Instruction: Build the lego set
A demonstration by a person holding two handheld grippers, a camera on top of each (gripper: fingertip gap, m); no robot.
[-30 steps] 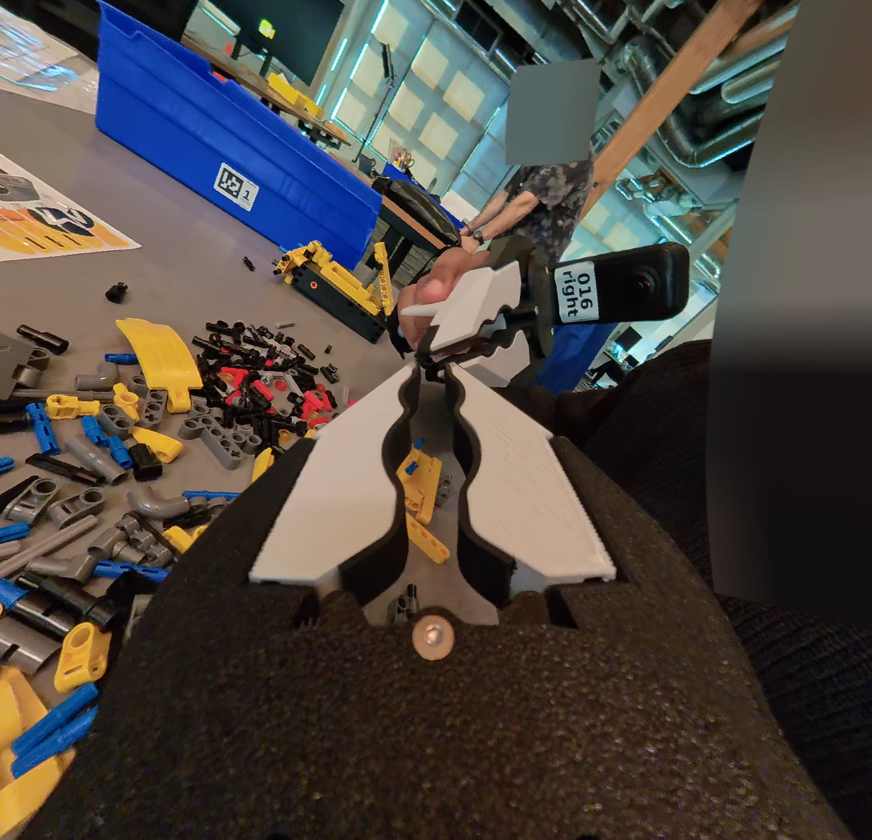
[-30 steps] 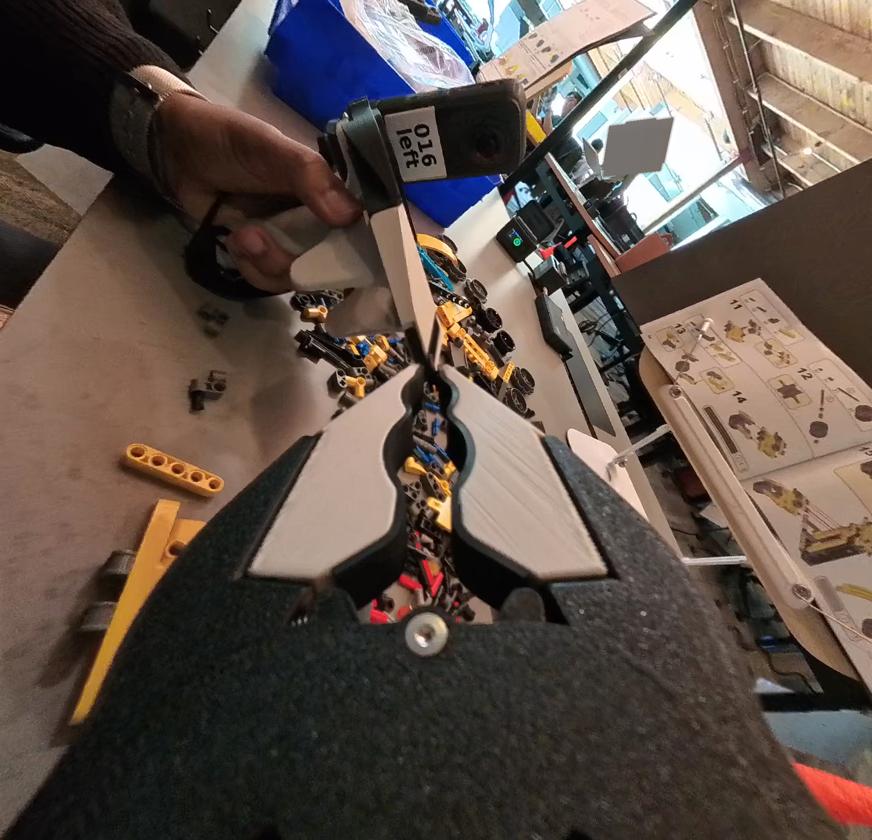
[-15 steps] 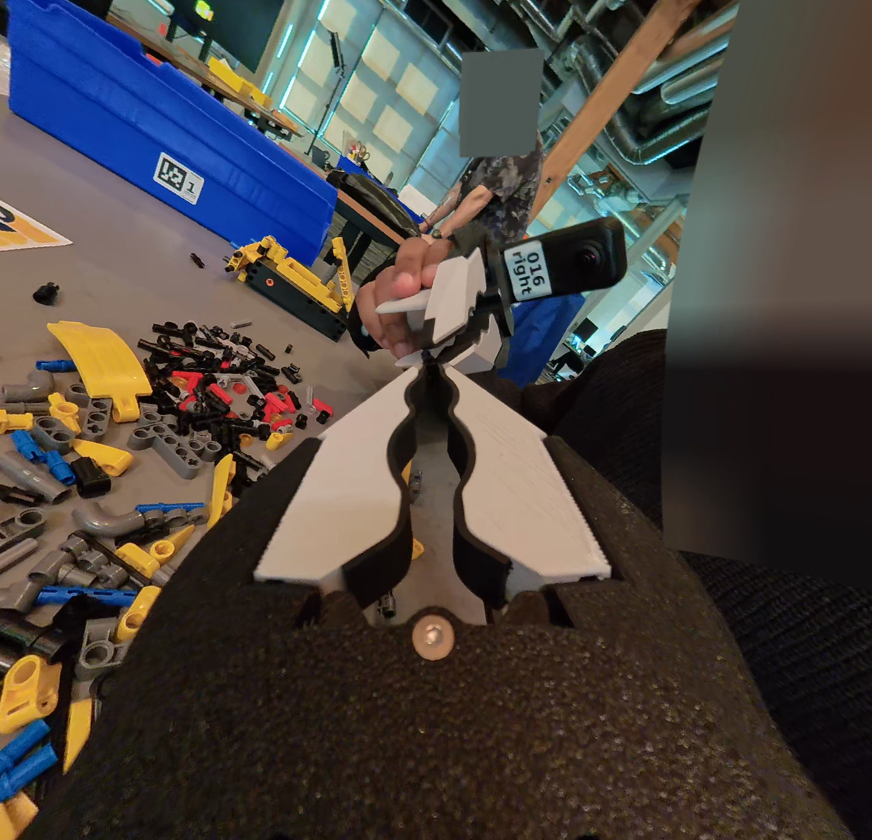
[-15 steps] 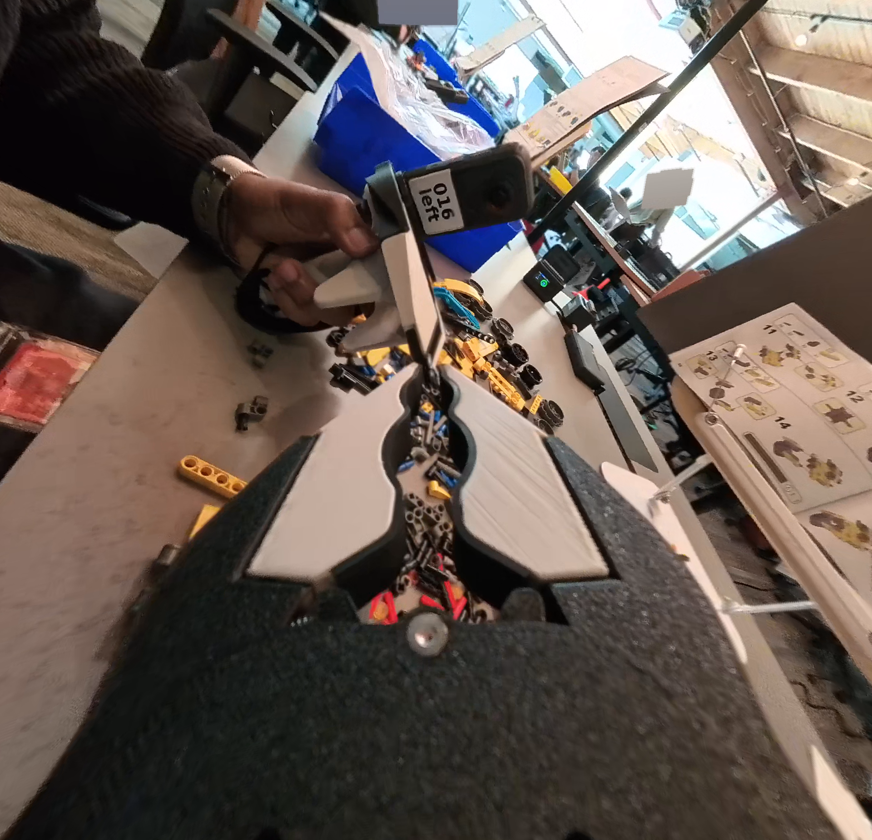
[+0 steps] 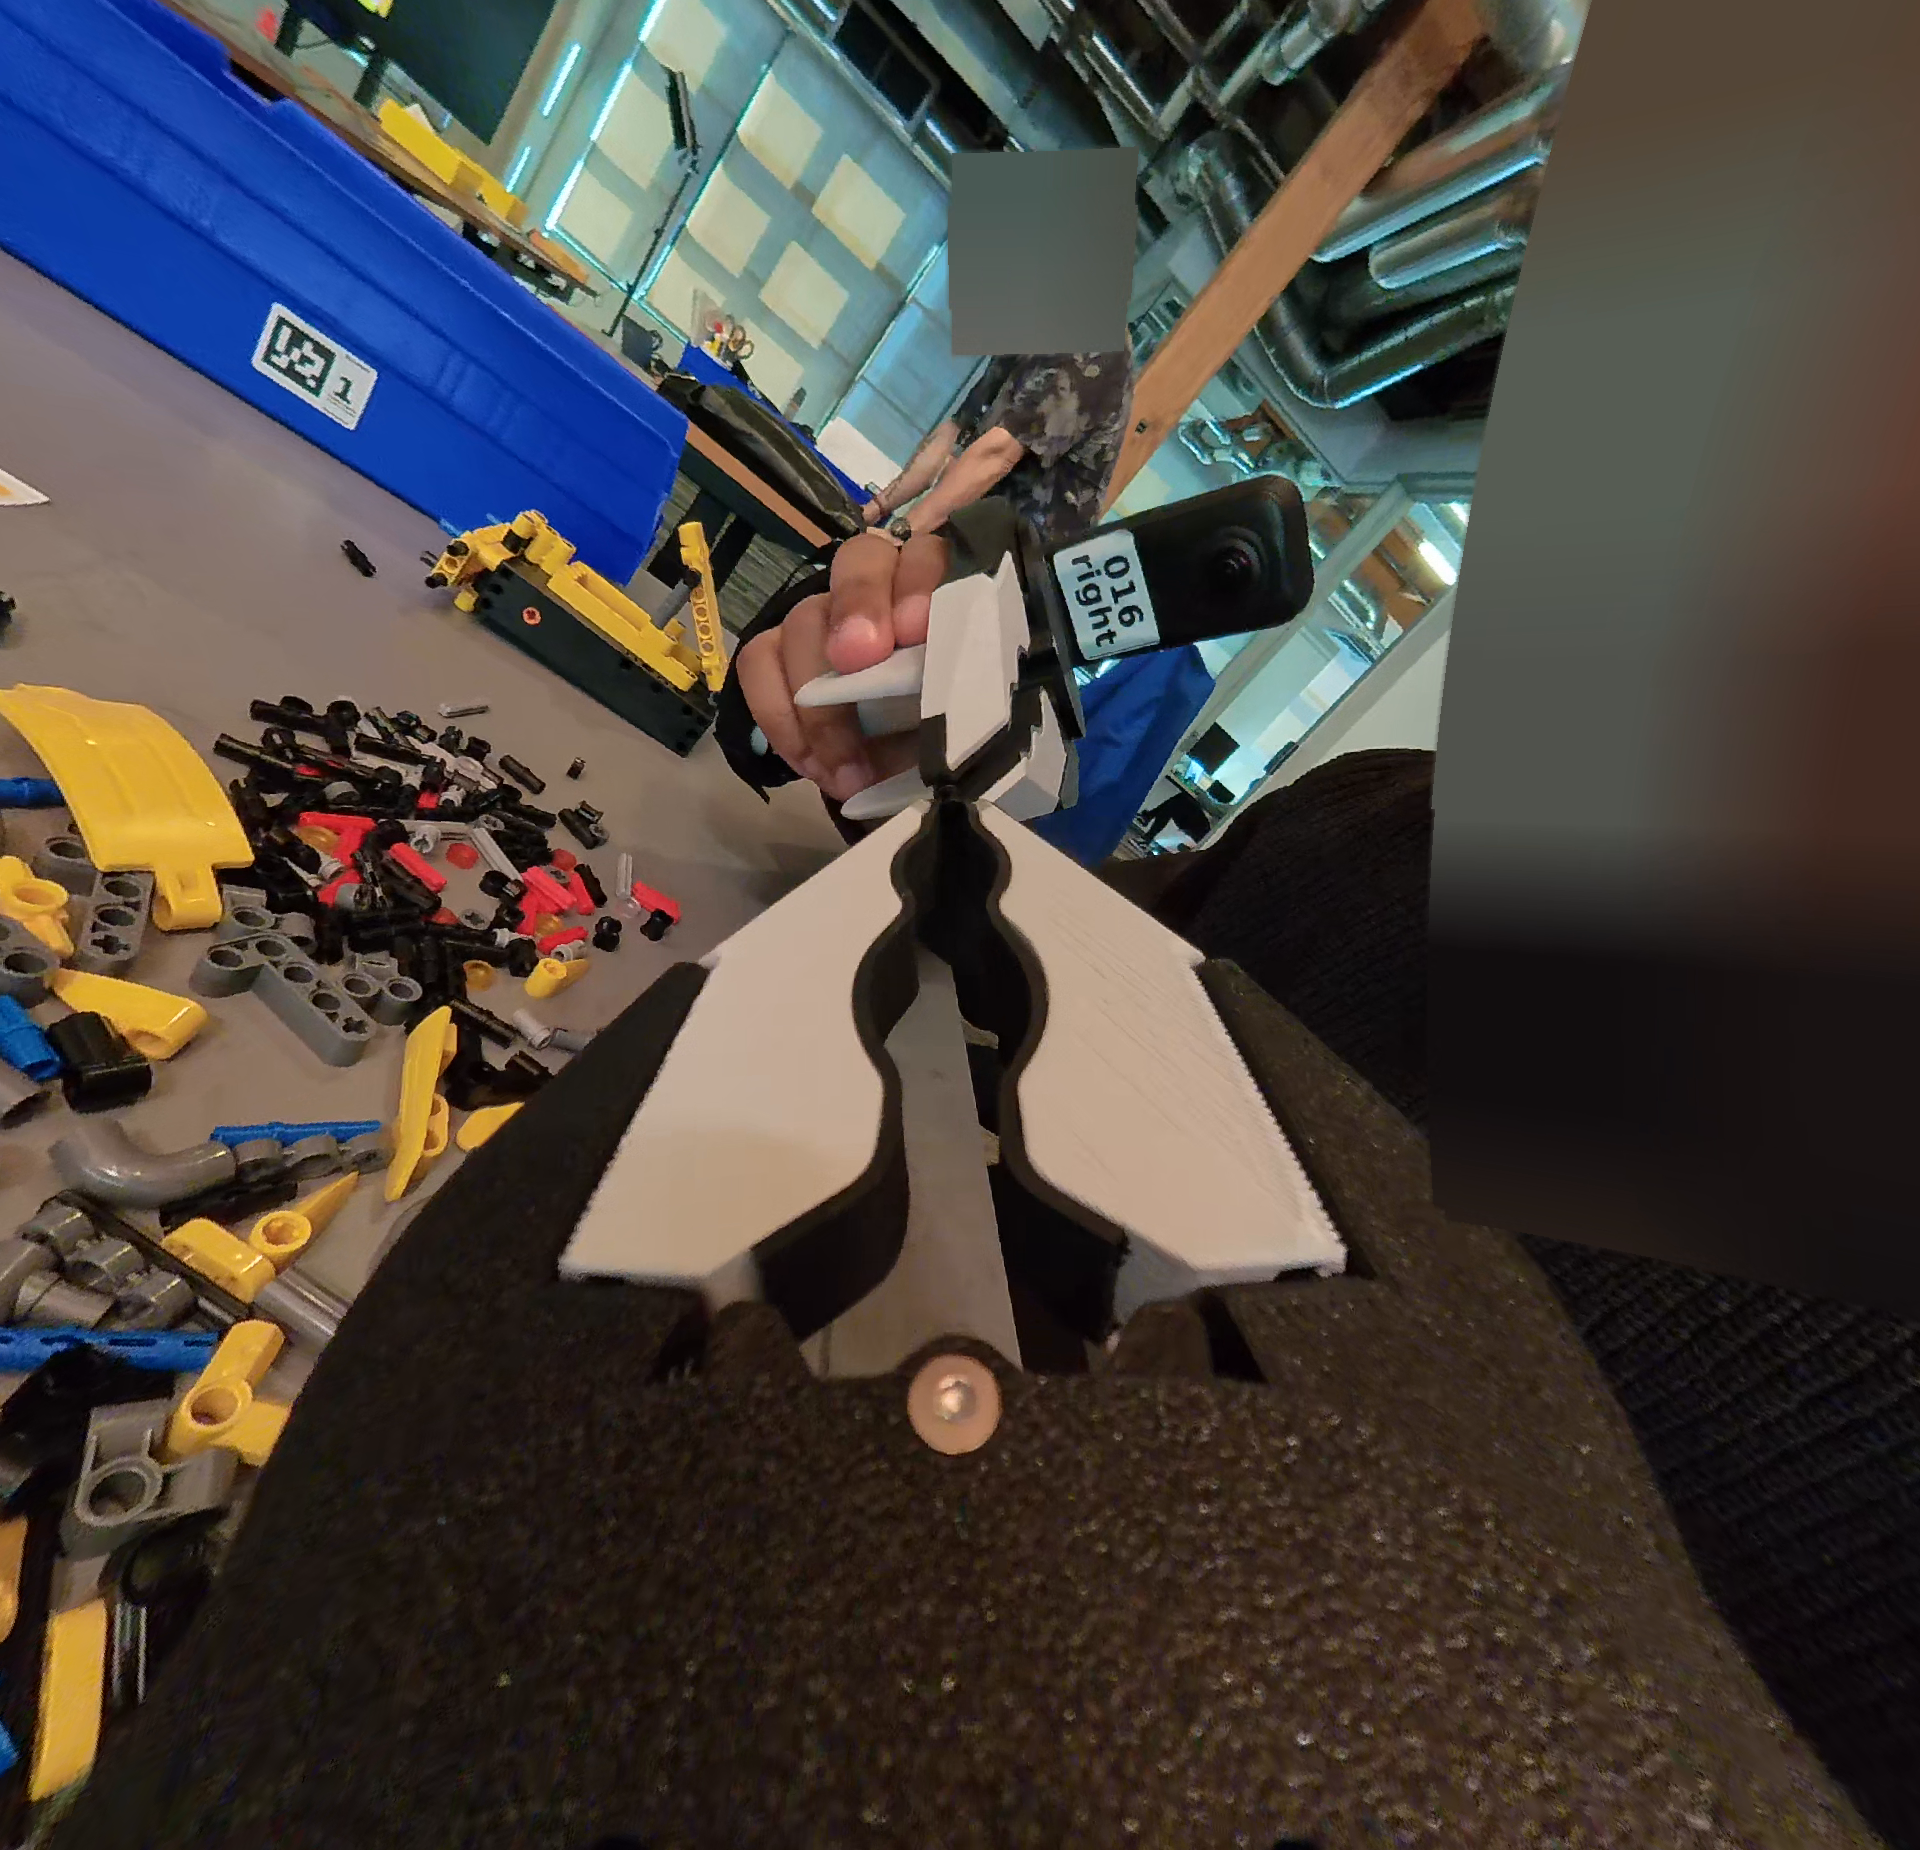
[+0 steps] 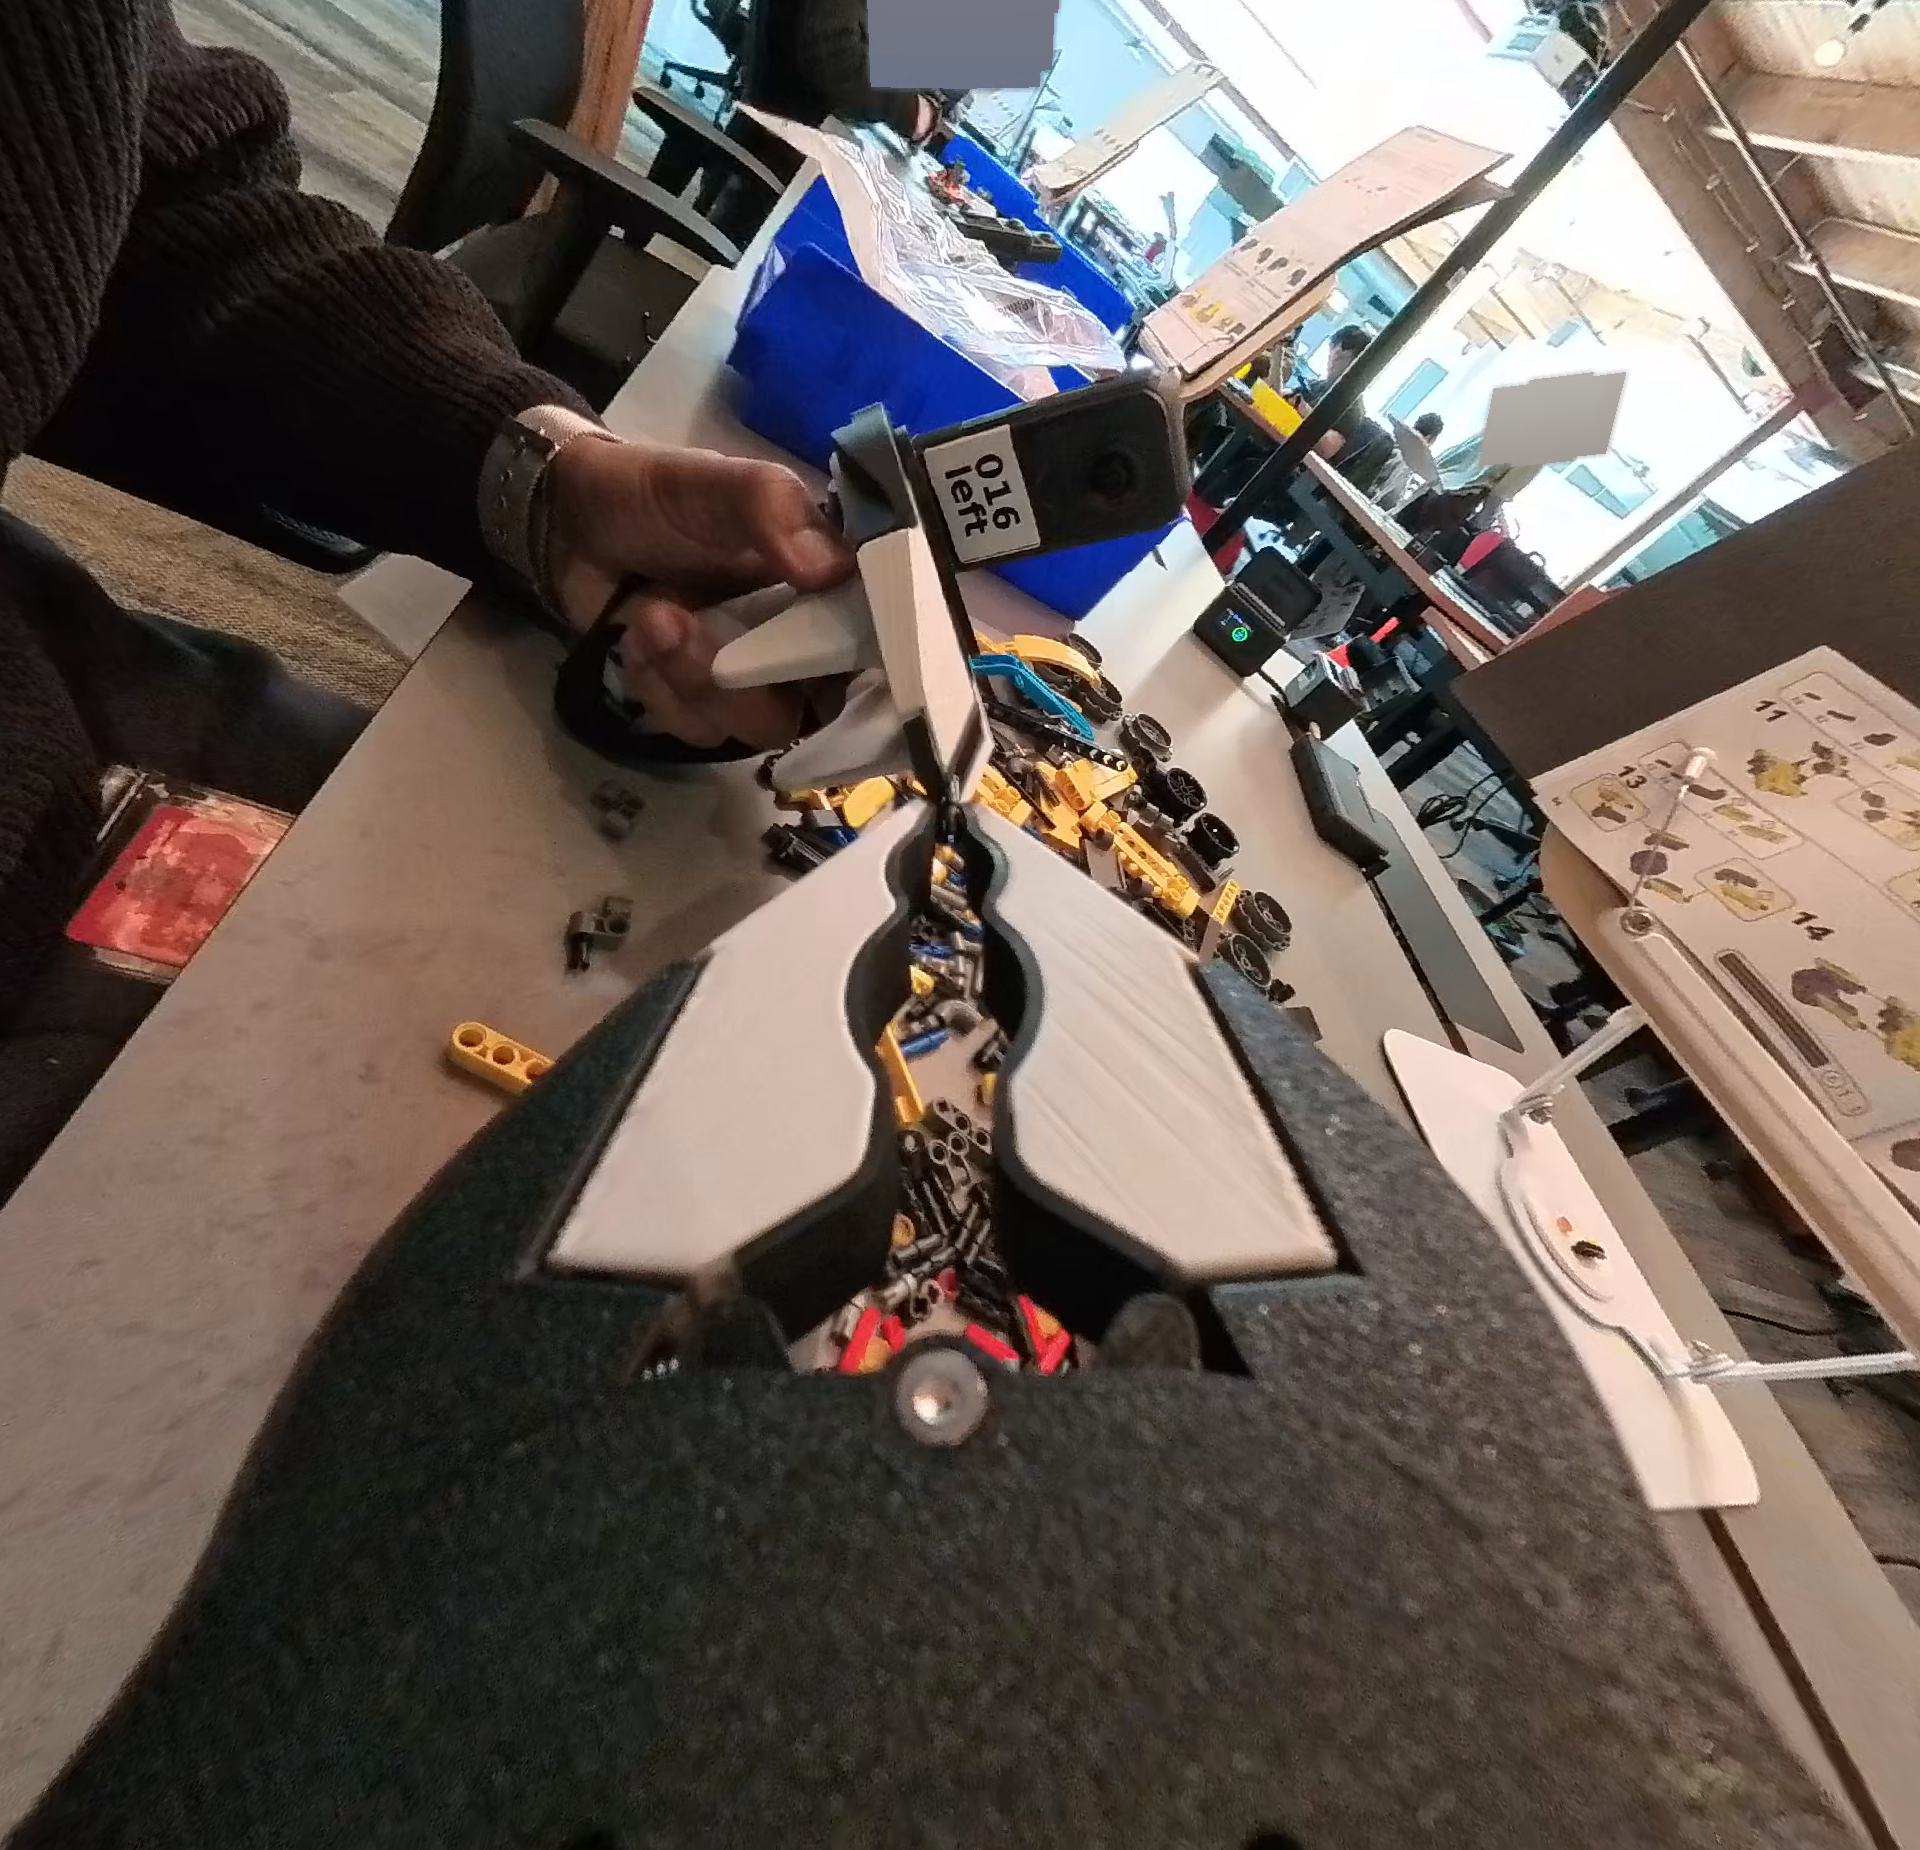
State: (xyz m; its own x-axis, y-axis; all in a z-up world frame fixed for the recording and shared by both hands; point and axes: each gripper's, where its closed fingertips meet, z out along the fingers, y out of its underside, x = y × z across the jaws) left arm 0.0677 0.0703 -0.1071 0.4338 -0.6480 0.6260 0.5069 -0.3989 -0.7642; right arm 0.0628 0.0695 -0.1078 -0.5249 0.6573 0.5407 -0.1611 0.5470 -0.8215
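My left gripper point(image 5: 948, 813) and my right gripper point(image 6: 945, 826) meet tip to tip in the air above the grey table point(image 5: 208, 574). Both are shut. A small black piece point(image 5: 948, 794) sits where the tips touch, also in the right wrist view point(image 6: 948, 799). It is too small to tell its shape. The right gripper point(image 5: 951, 777) shows ahead in the left wrist view, held by a hand. The left gripper point(image 6: 940, 766) shows ahead in the right wrist view, held by a hand with a dark sleeve.
Loose black, red, yellow, grey and blue building parts point(image 5: 364, 865) lie below to the left. A partly built yellow and black model point(image 5: 582, 616) and a blue bin point(image 5: 312, 273) stand behind. An instruction booklet point(image 6: 1766, 865) stands on a white stand point(image 6: 1558, 1281). A person point(image 5: 1049, 429) stands far off. Less than 4 cm separates the two grippers' tips.
Both grippers have stayed shut and tip to tip. They have moved together, higher and nearer the table's edge, so the loose parts sit lower and further left in the left view.
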